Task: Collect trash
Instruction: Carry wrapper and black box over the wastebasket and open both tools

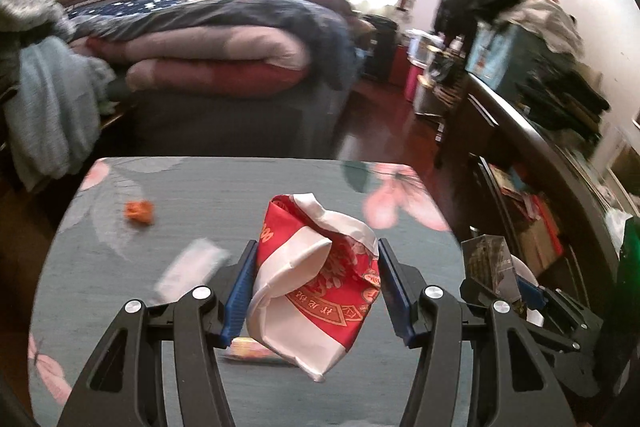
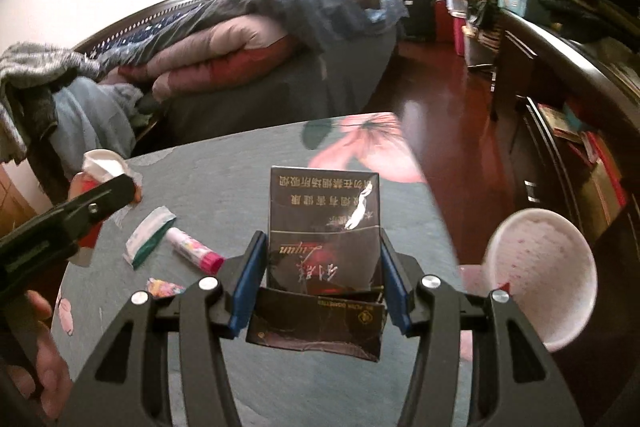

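My left gripper (image 1: 316, 283) fingers pinch the light, crushable red-and-white paper cup (image 1: 316, 287) mid-body, while my right gripper (image 2: 322, 281) fingers clamp the stiff black cardboard cigarette pack (image 2: 324, 239) by its sides.

Crumpled glossy paper wrapper (image 1: 316, 291); glossy dark card cigarette pack (image 2: 324, 251); matt cloth table cover (image 1: 224, 187); polished wood floor (image 2: 448, 95).

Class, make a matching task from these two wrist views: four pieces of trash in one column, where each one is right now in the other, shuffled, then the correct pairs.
Things
1. red and white paper bag
2. dark cigarette box
3. orange scrap
4. tube with pink cap

Places
A. lying on the table, beside a green and white wrapper
B. clamped in the right hand-held gripper
C. clamped in the left hand-held gripper
D. lying alone on the table, far left

Pairs: 1-C, 2-B, 3-D, 4-A
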{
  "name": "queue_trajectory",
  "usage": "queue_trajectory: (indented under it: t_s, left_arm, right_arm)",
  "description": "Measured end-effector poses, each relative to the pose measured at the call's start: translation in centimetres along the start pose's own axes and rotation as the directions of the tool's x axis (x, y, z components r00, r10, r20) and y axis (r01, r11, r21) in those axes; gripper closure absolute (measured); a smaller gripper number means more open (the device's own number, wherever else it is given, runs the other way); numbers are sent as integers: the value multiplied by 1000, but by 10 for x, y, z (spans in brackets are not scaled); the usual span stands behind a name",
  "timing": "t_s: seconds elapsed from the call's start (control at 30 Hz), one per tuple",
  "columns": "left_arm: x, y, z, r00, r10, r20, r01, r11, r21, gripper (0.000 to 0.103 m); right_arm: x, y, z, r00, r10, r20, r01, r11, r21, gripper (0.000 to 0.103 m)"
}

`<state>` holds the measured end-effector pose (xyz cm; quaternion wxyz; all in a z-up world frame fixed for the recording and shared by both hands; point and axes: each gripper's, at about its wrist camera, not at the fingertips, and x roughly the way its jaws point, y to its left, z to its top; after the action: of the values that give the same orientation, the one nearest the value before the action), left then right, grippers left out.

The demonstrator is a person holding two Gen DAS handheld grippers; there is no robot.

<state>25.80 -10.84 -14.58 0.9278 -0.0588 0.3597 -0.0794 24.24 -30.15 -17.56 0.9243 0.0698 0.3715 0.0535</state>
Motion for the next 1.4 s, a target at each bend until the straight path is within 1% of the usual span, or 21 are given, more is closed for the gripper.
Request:
queue_trajectory:
  t_s: [0.13, 0.33, 0.5, 0.67, 0.9, 1.03, 1.23, 1.4]
  left_arm:
    - [4, -38, -1, 999, -51, -6, 51, 997, 55, 45]
    - [11, -92, -4, 993, -117, -19, 119, 985, 128, 45]
    - [24, -134, -6, 985, -165, -47, 171, 967, 186, 45]
    - [38, -177, -10, 973, -216, -79, 229, 942, 246, 45]
    - [63, -231, -19, 951, -277, -133, 305, 904, 300, 45]
    - [81, -260, -23, 941, -299, -160, 336, 882, 330, 45]
    - [107, -291, -32, 932, -302, -202, 357, 861, 362, 45]
    - [132, -309, -40, 928, -283, -242, 358, 855, 376, 45]
  right_arm:
    - [-21, -41, -9, 998, -49, 32, 47, 997, 58, 49]
    - [-41, -102, -21, 991, -127, 51, 118, 982, 147, 49]
    - [-50, -149, -32, 979, -198, 46, 184, 960, 209, 49]
    - [-53, -188, -43, 967, -254, 33, 237, 935, 263, 49]
    - [-49, -226, -55, 950, -313, 9, 295, 905, 307, 49]
    - [-41, -243, -58, 938, -347, -2, 330, 889, 317, 49]
    - [-24, -265, -65, 927, -374, -36, 364, 870, 332, 49]
    - [-10, -281, -69, 924, -378, -60, 375, 864, 337, 49]
